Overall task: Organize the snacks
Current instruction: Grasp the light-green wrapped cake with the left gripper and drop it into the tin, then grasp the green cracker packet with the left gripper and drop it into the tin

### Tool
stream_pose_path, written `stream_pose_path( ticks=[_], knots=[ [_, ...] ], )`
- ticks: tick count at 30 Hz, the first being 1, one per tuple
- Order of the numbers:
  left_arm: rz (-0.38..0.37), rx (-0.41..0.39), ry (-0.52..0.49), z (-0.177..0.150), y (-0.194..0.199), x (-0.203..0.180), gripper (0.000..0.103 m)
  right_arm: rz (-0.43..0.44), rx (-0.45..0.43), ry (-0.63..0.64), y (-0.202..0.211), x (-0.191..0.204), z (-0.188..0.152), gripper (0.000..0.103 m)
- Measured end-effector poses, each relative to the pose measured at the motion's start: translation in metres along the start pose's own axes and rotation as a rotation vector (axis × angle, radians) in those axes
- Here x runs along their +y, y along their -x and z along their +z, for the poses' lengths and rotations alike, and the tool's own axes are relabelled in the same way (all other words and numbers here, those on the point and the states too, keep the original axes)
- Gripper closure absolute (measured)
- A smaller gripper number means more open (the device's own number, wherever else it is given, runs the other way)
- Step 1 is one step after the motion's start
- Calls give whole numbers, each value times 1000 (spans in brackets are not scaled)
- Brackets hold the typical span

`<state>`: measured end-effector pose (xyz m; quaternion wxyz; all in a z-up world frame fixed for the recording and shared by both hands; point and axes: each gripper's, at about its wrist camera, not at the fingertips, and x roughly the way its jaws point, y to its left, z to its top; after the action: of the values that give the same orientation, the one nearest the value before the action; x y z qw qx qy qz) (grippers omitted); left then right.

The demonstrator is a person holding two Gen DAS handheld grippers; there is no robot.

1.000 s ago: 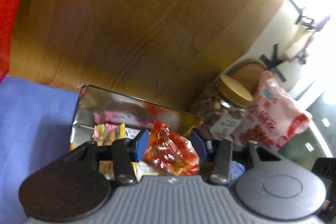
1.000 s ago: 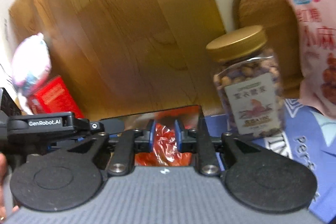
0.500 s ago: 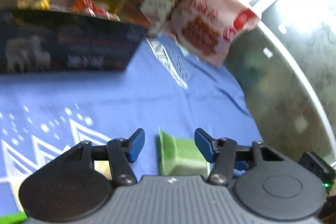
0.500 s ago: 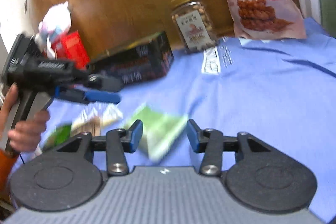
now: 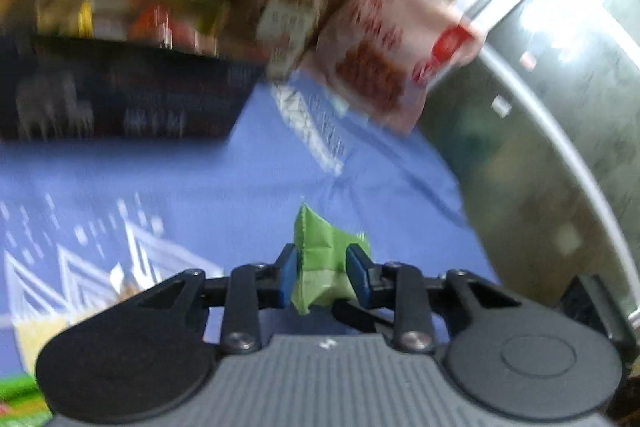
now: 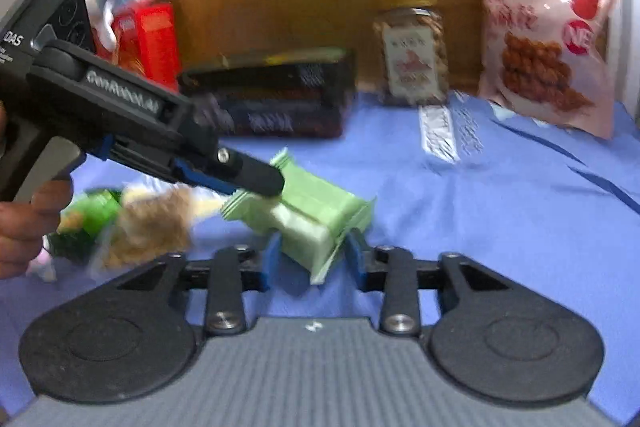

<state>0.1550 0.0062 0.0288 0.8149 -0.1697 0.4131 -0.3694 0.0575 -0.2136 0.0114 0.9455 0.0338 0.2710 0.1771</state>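
A green snack packet (image 5: 322,259) sits pinched between my left gripper's (image 5: 323,277) blue pads on the blue cloth. In the right wrist view two green packets (image 6: 308,211) lie side by side; the left gripper (image 6: 256,179) grips the far one. My right gripper (image 6: 310,263) stands around the end of the near packet, jaws close on it. The dark tin box (image 6: 272,91) with snacks inside stands at the back; it also shows in the left wrist view (image 5: 120,99).
A nut jar (image 6: 412,47) and a pink snack bag (image 6: 548,43) stand at the back right. A red box (image 6: 148,43) with a plush toy stands at the back left. Loose snack packets (image 6: 132,223) lie at the left on the cloth (image 6: 500,207).
Both grippers left the orange packet in the tin and came down to the cloth. The left gripper has closed on a green packet; the right jaws have narrowed around the other one.
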Motion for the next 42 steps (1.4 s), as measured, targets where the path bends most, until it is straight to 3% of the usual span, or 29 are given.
stream_pose_path(
  ticks=[5,12,16,18,22,25,27,32,37,39,42],
  knots=[
    [38,-107,-28,34,23,2,76,13,-76,49,-16,10,41,68],
    [112,-221,67,90,39,51,76,95,-133,72,-82,14,107,69],
    [193,-244,93,114,36,80,75,107,-108,110,-124,27,123,69],
    [230,-239,100,119,31,89,69,98,-89,145,-143,36,123,66],
    [277,-228,84,120,26,93,63,54,-97,166,-150,42,121,60],
    [263,-281,37,105,52,81,60,93,-123,104,-121,35,114,60],
    [240,-296,17,89,71,76,59,154,-94,31,-98,26,101,60],
    [211,-217,10,23,103,70,53,309,51,-128,-55,14,46,60],
    [235,-185,86,-46,125,76,52,307,129,-226,-40,16,9,58],
    [227,-191,165,-69,138,85,52,351,115,-274,-32,20,8,58],
    [157,-197,254,-93,152,93,49,468,97,-285,-20,42,9,58]
  ],
)
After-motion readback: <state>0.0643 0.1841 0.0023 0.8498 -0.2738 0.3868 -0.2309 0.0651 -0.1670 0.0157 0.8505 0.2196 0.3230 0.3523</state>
